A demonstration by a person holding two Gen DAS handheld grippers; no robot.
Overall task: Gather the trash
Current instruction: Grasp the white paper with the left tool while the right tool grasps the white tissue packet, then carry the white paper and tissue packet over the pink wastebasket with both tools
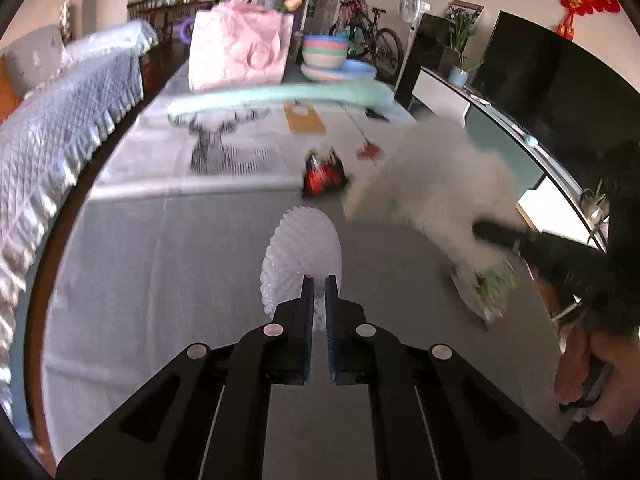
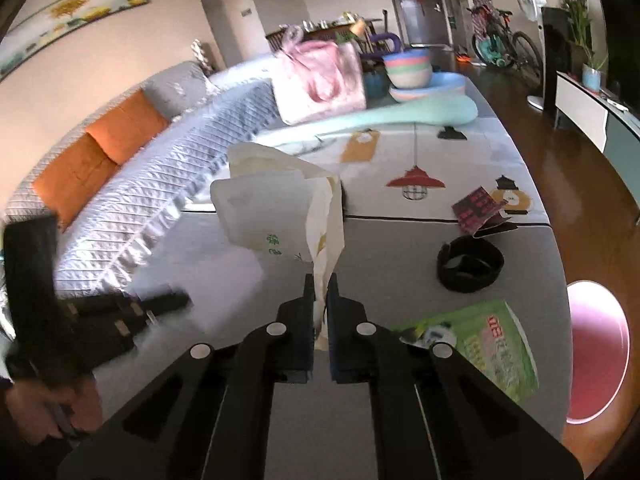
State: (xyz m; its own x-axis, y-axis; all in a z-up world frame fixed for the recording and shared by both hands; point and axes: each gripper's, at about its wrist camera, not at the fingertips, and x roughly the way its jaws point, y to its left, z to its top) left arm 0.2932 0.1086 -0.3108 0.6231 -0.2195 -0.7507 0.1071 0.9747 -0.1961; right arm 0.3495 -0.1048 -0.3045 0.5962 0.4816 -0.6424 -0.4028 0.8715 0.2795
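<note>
My left gripper (image 1: 319, 280) is shut on a white foam net sleeve (image 1: 302, 252), which stands up from the jaws above the grey mat. My right gripper (image 2: 320, 280) is shut on a crumpled white plastic wrapper (image 2: 276, 196) with green print, lifted off the mat. In the left wrist view that wrapper (image 1: 432, 184) appears as a blurred white mass at the right, with the right gripper (image 1: 480, 230) under it. A red and black packet (image 2: 478, 210) lies on the mat; the left wrist view shows the red packet (image 1: 322, 172) ahead. A green printed bag (image 2: 492, 344) lies near the right gripper.
A black round band (image 2: 470, 264) lies on the mat. A pink bin (image 2: 596, 352) stands on the floor at the right edge. A pink bag (image 1: 240, 52), stacked bowls (image 1: 324, 52) and a long teal pillow (image 1: 280, 96) sit at the far end. A sofa (image 2: 140, 184) runs along the left.
</note>
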